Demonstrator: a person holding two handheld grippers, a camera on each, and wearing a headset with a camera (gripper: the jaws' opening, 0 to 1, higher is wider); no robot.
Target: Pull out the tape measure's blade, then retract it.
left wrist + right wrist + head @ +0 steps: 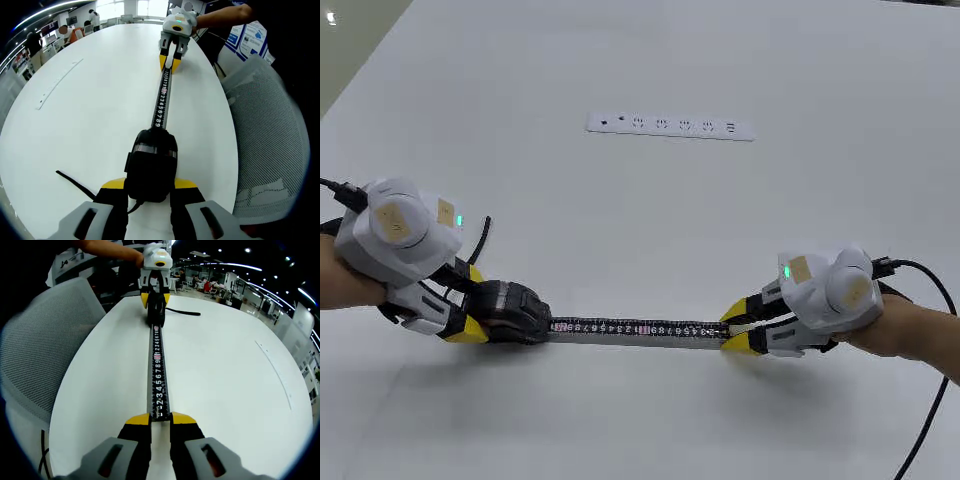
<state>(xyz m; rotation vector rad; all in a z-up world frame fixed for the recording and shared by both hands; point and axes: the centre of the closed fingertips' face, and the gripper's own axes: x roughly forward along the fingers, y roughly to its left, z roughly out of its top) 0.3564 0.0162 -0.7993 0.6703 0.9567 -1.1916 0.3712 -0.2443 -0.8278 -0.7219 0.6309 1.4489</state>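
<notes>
Holding the tape measure [510, 312] drawn out between my two tongs, low over the white bench [650, 220].
Nearest me, my left tongs [475, 303] are clenched on the black case of the tape measure, and my right tongs [732, 327] are clamped on the tip of the blade [640, 328]. The blade runs straight between them with its numbers facing up. Whether it touches the bench I cannot tell. Farther off, well apart from the tape, a white power strip [670, 126] lies flat.
</notes>
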